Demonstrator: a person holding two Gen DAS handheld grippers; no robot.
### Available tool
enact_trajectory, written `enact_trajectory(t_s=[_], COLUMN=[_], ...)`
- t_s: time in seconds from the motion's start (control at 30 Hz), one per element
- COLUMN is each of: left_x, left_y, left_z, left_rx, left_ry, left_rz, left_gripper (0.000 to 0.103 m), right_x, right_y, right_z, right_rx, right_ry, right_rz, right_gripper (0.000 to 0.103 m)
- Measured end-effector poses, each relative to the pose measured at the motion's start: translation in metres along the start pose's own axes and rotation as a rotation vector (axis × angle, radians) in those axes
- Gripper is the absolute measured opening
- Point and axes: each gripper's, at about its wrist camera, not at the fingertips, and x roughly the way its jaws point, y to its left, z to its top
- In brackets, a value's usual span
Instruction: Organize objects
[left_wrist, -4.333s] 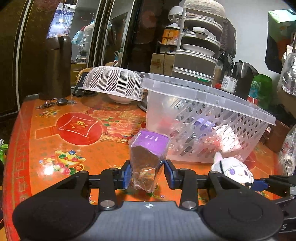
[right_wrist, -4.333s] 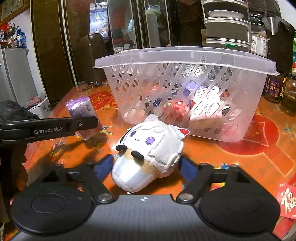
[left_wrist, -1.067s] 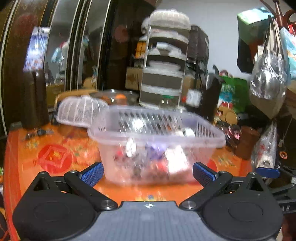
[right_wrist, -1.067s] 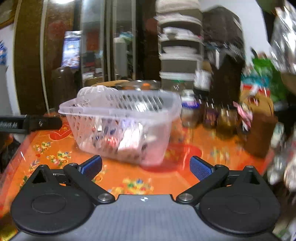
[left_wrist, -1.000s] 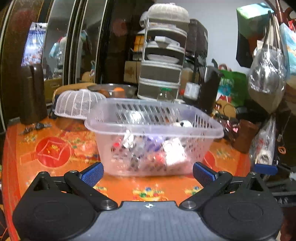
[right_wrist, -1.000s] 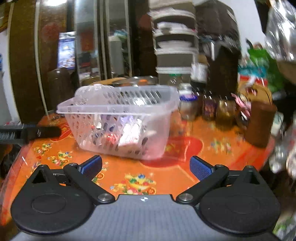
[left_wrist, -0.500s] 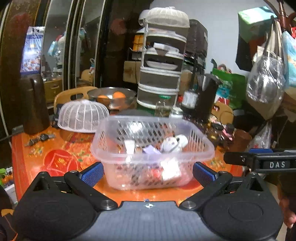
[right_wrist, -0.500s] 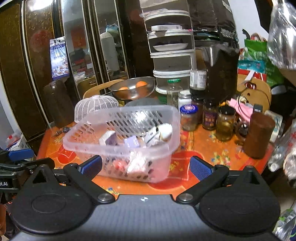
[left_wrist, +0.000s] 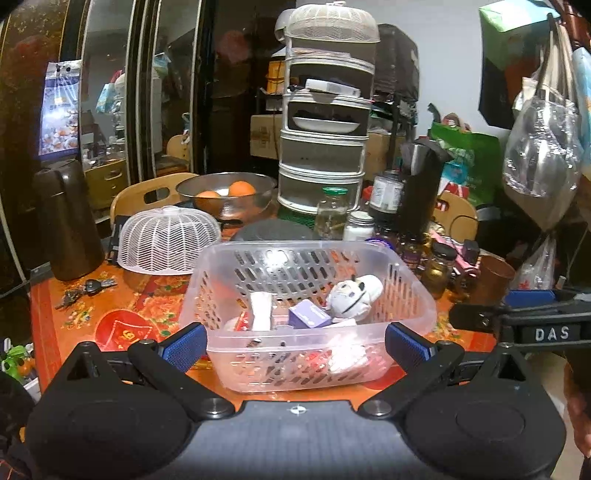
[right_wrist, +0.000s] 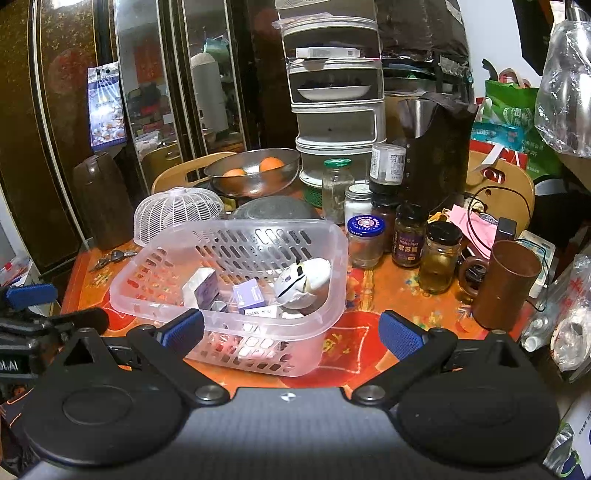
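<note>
In the basket (left_wrist: 413, 291), plush toy (left_wrist: 354, 295) lying tilted, head down-left

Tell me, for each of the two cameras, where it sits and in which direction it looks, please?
Left wrist: sits on the left gripper, looks forward and slightly down over the clear basket toward the cluttered back of the table; its own open fingers show, and the right gripper at the right edge.
Right wrist: sits on the right gripper, looks at the same basket from further right, with the jars beside it; its open fingers show, and the left gripper at the left edge.
Shared: basket, plush toy, white mesh cover, bowl of oranges.
</note>
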Motion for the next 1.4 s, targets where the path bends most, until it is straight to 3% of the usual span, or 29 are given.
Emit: enact_trajectory(t_s=[1.4], left_x=[0.013], left_y=[-0.005], left_z=[-0.003], left_rx=[-0.005], left_ry=[0.048], left_rz=[-0.006], left_gripper=[0.103], right_x=[0.005], right_y=[-0.002], right_z=[-0.005], right_rx=[-0.014], right_ry=[0.003], right_rz=[0.018], right_gripper=[0.103])
